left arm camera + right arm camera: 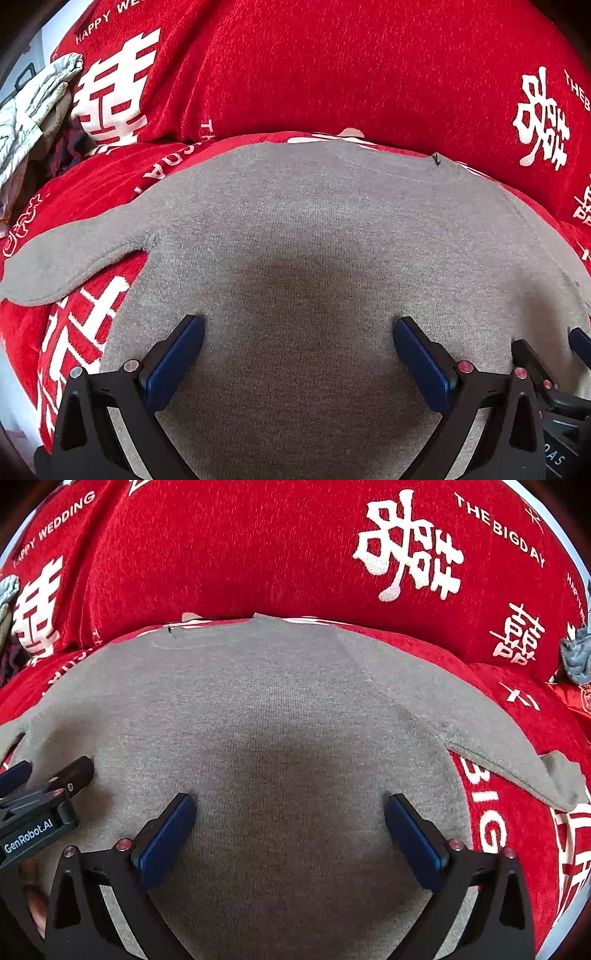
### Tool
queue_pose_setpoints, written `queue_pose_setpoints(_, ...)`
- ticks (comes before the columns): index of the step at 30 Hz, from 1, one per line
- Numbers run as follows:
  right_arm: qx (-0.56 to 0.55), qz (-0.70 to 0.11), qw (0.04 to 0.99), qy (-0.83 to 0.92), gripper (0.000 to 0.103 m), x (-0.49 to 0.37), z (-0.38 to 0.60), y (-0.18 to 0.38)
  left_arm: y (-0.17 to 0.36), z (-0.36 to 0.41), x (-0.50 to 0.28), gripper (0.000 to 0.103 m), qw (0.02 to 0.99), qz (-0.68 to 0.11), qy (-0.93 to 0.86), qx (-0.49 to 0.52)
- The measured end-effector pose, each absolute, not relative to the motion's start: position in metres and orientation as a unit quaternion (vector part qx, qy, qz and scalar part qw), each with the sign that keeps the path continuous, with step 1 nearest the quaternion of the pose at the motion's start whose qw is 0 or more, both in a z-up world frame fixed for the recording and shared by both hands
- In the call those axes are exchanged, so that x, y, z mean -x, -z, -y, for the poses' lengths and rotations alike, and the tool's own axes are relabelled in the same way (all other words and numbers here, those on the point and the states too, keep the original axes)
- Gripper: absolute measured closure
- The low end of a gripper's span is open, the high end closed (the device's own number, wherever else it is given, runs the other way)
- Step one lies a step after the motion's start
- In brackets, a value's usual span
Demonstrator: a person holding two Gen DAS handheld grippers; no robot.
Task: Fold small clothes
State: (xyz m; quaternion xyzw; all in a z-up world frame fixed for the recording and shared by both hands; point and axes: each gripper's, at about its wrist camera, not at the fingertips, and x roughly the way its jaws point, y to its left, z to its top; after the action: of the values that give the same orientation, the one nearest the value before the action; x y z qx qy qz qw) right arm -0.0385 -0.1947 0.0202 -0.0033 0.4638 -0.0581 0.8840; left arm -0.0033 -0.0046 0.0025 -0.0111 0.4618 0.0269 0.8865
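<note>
Grey top [314,229] flat on red cover [295,74], two grippers, left [299,328], right [290,806], fingers spread, perhaps touching.

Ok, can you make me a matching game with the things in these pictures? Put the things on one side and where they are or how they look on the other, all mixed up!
Things:
1. grey top
2. red cover
3. left gripper
4. grey rag

Descriptions:
A. open, above the middle of the cloth
B. crumpled at the far right edge
C. spread flat, a sleeve out to each side
D. printed with white characters and words

Pairs: 1-C, 2-D, 3-A, 4-B
</note>
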Motion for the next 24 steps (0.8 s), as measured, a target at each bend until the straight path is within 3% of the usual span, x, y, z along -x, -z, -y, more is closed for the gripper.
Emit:
queue_pose_setpoints(11,0.062,-0.515,0.853,0.064,0.001,0.024,0.182,-0.035,-0.011,0.004,-0.002,0.000,0.869,-0.495,-0.023,-0.004)
queue_pose_setpoints(24,0.048,-0.483,0.872,0.070,0.001,0.019,0.209,-0.068,-0.053,0.021,-0.005,0.000,0.897,-0.441,-0.015,-0.007)
